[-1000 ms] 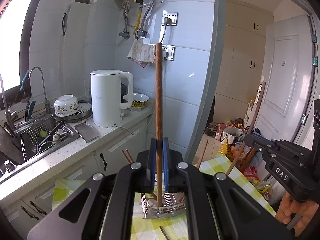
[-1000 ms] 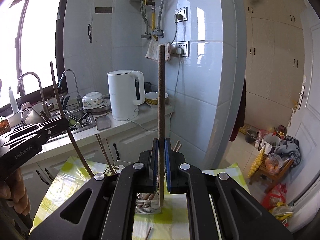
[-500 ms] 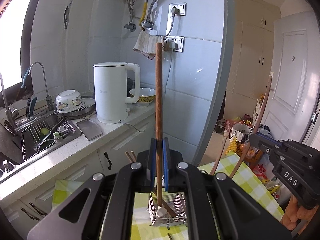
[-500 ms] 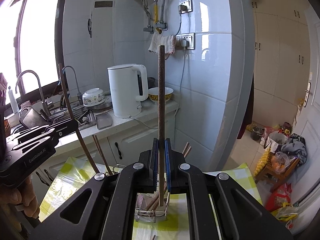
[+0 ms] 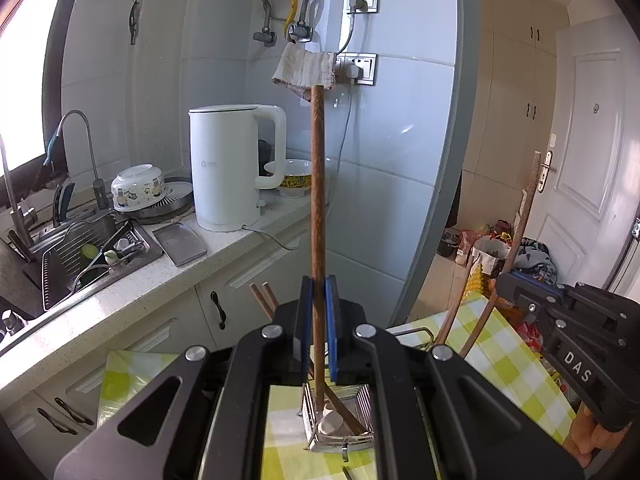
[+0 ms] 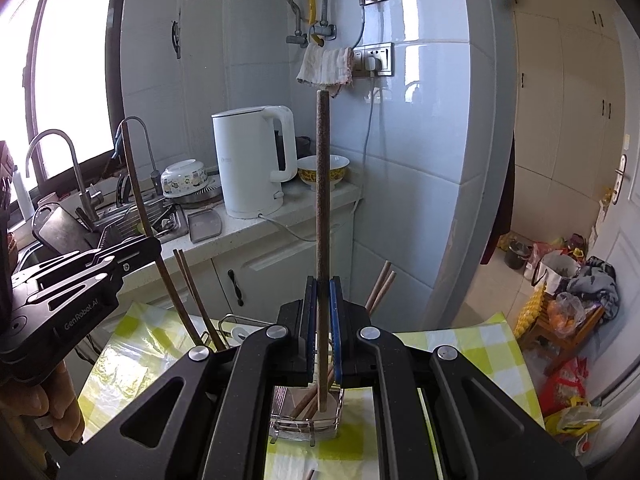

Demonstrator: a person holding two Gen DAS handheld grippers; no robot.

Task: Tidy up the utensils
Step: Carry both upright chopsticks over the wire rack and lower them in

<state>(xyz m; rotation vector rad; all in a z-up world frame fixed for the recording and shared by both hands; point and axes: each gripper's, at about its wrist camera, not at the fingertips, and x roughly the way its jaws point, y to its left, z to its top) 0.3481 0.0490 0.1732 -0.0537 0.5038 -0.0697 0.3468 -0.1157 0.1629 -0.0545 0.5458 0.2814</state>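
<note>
My left gripper (image 5: 316,292) is shut on a brown wooden chopstick (image 5: 317,208) held upright, its lower end inside a wire utensil basket (image 5: 340,436) on the yellow checked table. My right gripper (image 6: 323,292) is shut on a speckled chopstick (image 6: 322,200), also upright, its lower end in the same basket (image 6: 306,420). Several other chopsticks (image 6: 192,300) and a white spoon (image 5: 330,424) stand in the basket. Each gripper shows in the other's view: the right (image 5: 568,336), the left (image 6: 80,280).
A kitchen counter (image 5: 132,300) runs behind the table with a white kettle (image 5: 232,164), bowls (image 5: 138,188), a small metal tray (image 5: 180,240) and a sink (image 5: 80,256). A tiled pillar (image 5: 400,140) stands ahead. Bags lie on the floor (image 6: 560,276) at right.
Both grippers have moved down with their chopsticks. The basket sits nearer below and the chopstick ends now reach into it.
</note>
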